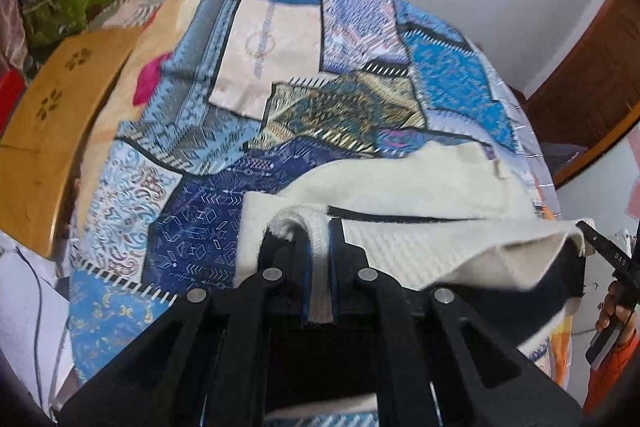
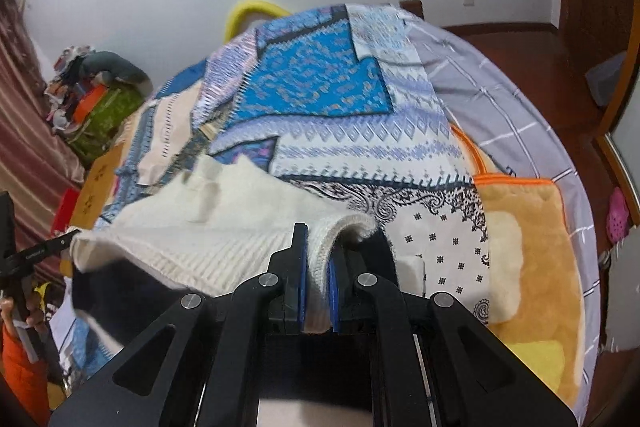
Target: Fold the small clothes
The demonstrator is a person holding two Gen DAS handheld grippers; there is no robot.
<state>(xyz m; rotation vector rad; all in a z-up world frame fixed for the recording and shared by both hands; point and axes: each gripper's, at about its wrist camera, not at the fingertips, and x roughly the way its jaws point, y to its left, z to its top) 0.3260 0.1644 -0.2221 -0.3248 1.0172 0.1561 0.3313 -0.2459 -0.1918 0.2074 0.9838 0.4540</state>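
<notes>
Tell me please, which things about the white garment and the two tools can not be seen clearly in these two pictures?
- The kind of white knitted garment: bunched and motion-blurred in both wrist views.
- Its near lower part: hidden behind the left tool and the right tool.
- The dark piece under its lifted edge: shadowed, cannot tell whether lining or another cloth.
- The patchwork bedspread under the garment: covered.

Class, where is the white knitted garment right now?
The white knitted garment hangs stretched between the left gripper and right gripper, above the patchwork bedspread.

Garment point(image 1: 400, 187) lies on quilt point(image 1: 192, 131), between claws.
</notes>
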